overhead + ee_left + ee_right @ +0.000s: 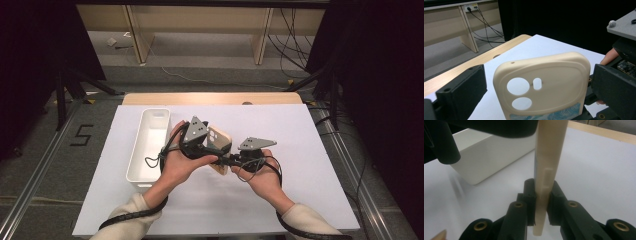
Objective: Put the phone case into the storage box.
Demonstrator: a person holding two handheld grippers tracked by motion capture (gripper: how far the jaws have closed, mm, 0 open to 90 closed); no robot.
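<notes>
Right gripper [541, 202] pinches the cream soft-plastic phone case [544, 85] by its thin edge above tabletop [310, 150] centre, left gripper [534, 95] wide around it; prob. light, flexy, slippery.

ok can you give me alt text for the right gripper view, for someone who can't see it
The right gripper is clamped on the thin edge of a cream phone case, held upright above a white table cover. A white rectangular bin stands behind at left, with part of the other black gripper across the top.
</notes>
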